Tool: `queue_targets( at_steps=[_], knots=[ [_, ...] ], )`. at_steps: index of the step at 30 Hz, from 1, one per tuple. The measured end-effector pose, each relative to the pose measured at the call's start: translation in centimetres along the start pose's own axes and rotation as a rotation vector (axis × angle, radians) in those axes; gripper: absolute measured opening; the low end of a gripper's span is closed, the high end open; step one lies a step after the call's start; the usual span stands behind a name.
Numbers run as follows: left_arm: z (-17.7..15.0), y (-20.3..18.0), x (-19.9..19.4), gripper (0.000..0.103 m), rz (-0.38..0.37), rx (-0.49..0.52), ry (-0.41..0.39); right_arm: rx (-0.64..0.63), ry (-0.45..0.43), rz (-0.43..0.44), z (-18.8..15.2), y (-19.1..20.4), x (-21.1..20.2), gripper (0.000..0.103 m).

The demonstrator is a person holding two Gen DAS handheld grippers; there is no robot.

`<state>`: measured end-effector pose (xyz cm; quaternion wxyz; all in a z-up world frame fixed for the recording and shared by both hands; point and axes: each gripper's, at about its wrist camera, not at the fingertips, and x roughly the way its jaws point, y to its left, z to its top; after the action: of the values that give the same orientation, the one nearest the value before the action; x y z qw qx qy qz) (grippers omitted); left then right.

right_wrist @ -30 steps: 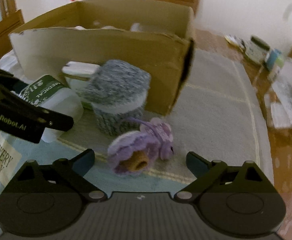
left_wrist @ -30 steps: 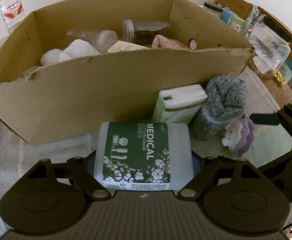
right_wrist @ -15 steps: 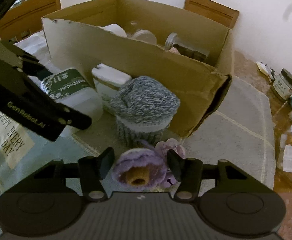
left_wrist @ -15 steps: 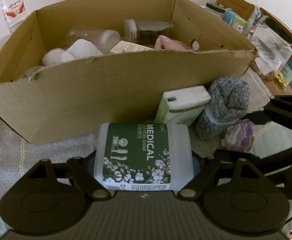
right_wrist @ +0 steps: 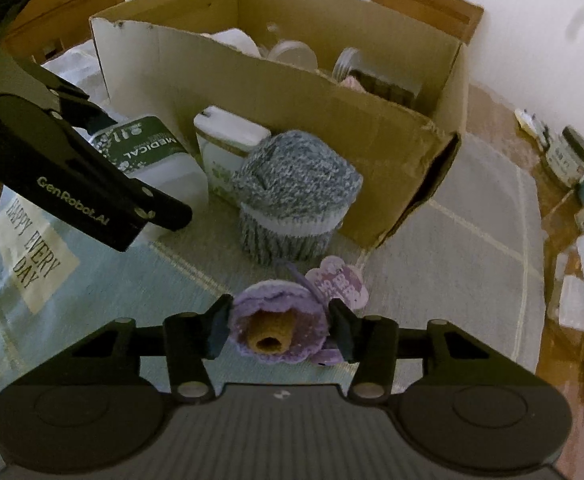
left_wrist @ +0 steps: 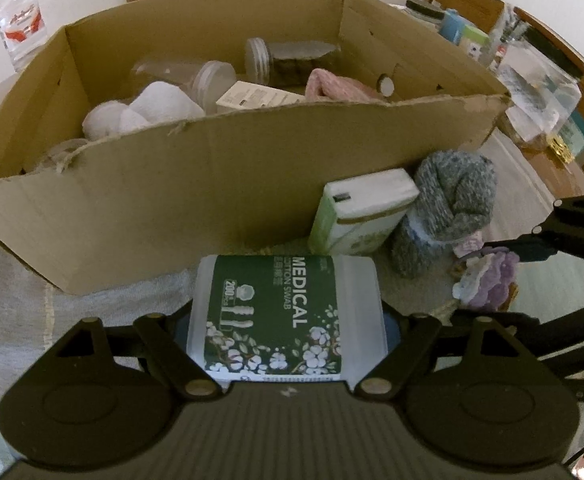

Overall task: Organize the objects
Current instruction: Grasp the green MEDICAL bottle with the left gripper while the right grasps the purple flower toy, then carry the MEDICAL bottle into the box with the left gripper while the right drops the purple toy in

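My left gripper (left_wrist: 286, 326) is shut on a clear cotton swab box (left_wrist: 286, 312) with a green "MEDICAL" label, held just in front of the cardboard box (left_wrist: 212, 184). The swab box also shows in the right wrist view (right_wrist: 152, 156). My right gripper (right_wrist: 280, 330) is shut on a purple knitted flower (right_wrist: 278, 328) with a tan centre and a paper tag (right_wrist: 337, 284). The flower shows in the left wrist view (left_wrist: 491, 284) too. A grey knitted roll (right_wrist: 295, 196) and a white-green tissue pack (right_wrist: 228, 140) stand against the box's near wall.
The cardboard box holds jars (left_wrist: 288, 58), white rolls (left_wrist: 144, 108), a pink cloth (left_wrist: 339, 88) and a small carton. A water bottle (left_wrist: 20, 20) stands behind it. Jars and packets (right_wrist: 571, 160) crowd the wooden table's right side. A cloth with "HAPPY EVERY DAY" (right_wrist: 32, 248) covers the table.
My right gripper has closed on the purple flower and lifted it off the cloth. My left gripper has risen a little with the swab box, so more of the box's inside shows.
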<state>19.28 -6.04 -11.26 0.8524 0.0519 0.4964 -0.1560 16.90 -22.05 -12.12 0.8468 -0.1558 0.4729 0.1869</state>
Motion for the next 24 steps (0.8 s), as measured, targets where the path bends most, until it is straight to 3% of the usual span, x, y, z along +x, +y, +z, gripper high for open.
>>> queue_targets(
  at_steps=[10,24],
  knots=[
    [-0.1,0.5,-2.7,0.083,-0.012,0.082,0.028,0.014,0.109,0.035,0.6,0.6,-1.6,0.056],
    [1.4,0.0,-9.2,0.083,-0.092,0.253,0.065,-0.037,0.092,0.117,4.1,0.2,-7.3,0.055]
  ],
)
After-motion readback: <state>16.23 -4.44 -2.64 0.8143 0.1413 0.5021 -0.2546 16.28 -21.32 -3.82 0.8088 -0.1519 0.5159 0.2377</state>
